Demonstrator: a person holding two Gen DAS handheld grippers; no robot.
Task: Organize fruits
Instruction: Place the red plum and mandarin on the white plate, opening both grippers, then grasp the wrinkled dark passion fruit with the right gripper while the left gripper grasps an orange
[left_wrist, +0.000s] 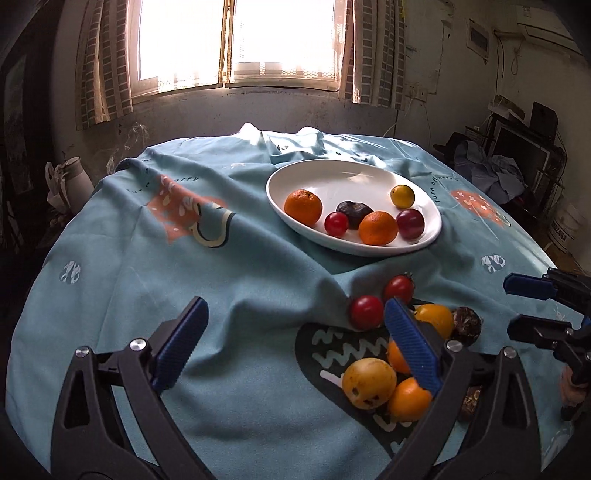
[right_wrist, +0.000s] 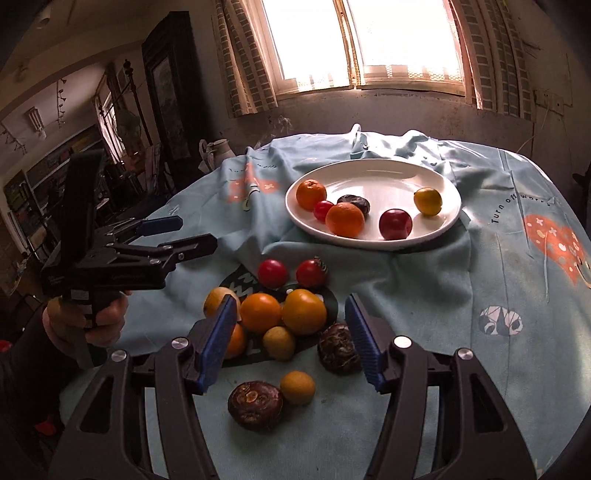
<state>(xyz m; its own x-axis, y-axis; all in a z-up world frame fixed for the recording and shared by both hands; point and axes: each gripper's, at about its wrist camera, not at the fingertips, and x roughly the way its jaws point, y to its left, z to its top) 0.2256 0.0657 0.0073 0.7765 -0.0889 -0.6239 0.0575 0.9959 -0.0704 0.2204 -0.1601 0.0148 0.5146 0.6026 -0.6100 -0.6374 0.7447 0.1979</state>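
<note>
Both hand-held grippers hang empty: the left hand-held gripper (left_wrist: 295, 345) gapes wide, the right hand-held gripper (right_wrist: 291, 341) half-spread. Loose fruits (right_wrist: 273, 317) lie just ahead of the right one, short of the white plate (right_wrist: 373, 243).

Six fruits lie in my plate (right_wrist: 373, 173) toward the table's window edge; the loose fruit pile (right_wrist: 280, 317) sits before it.

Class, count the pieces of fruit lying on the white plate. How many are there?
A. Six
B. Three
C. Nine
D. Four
A: the white plate holds two oranges, two red fruits, one yellow fruit and one dark piece, six in all.
</note>
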